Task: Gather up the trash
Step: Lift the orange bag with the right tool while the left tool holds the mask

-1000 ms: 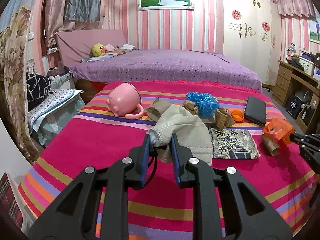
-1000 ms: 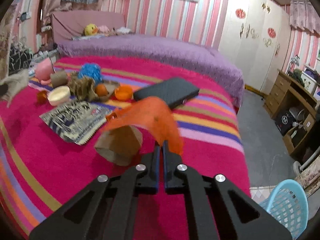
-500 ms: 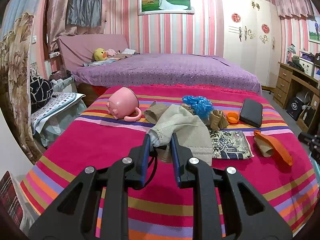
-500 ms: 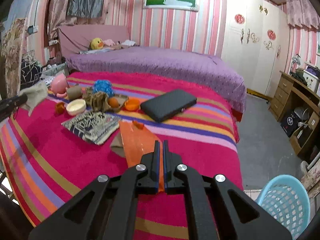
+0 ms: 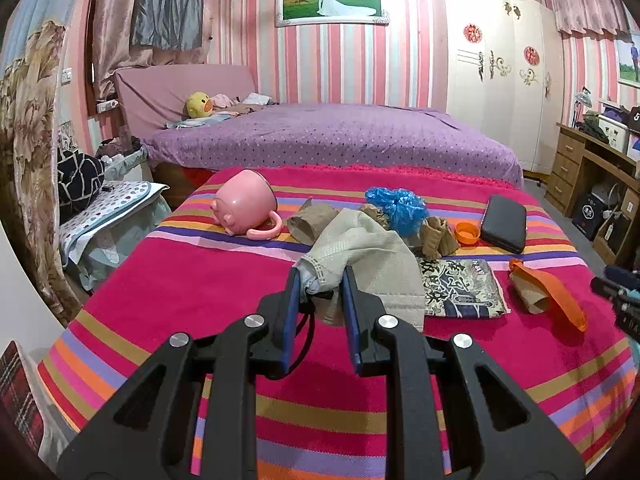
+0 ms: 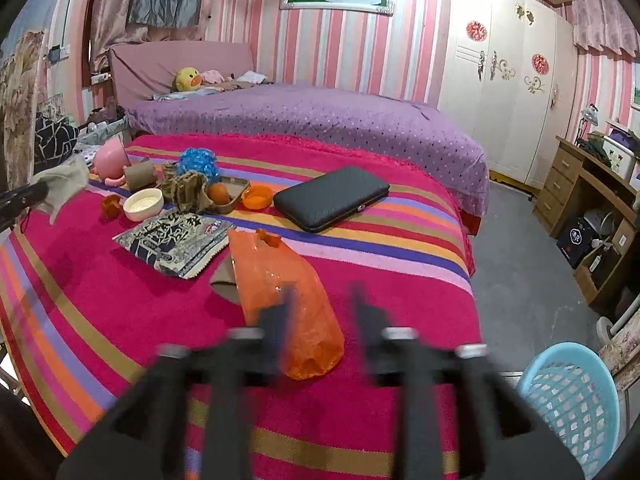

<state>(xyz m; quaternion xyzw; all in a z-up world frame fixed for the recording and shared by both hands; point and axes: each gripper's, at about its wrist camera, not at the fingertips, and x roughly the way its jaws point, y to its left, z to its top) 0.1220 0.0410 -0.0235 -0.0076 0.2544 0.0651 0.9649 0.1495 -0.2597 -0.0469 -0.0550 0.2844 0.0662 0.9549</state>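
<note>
Left wrist view: the left tool [image 5: 319,294] clamps a grey rag [image 5: 360,252], held over the striped bed [image 5: 200,280].

Right wrist view: the right tool [image 6: 322,304], jaws just spread, stands empty over the orange bag [image 6: 280,280]; regrip near its middle. Blue basket [image 6: 572,396] at 4 o'clock.

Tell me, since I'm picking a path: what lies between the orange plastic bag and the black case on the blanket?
In the right wrist view, only bare striped blanket separates the orange plastic bag from the black case.
</note>
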